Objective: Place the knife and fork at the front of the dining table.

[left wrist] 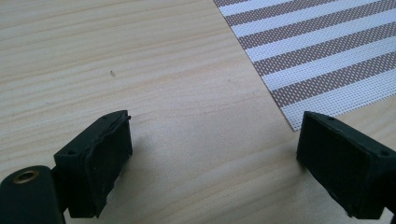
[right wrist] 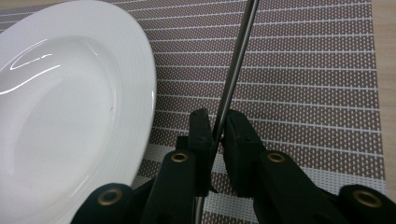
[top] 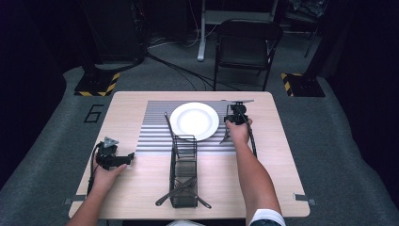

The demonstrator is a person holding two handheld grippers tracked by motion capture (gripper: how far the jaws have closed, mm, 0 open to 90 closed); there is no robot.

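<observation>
Setting a thin metal piece of cutlery down beside the plate

The right gripper has its fingers squeezed tight on a thin metal cutlery handle, which sticks out past the fingertips over the striped mat. The white plate sits just beside the fingers, not touching. To do this well, I think it should go down slowly, keep the handle straight along the plate's edge, and let go only once it lies flat. The left gripper rests on the wooden table, fingers wide apart, holding nothing.
</observation>
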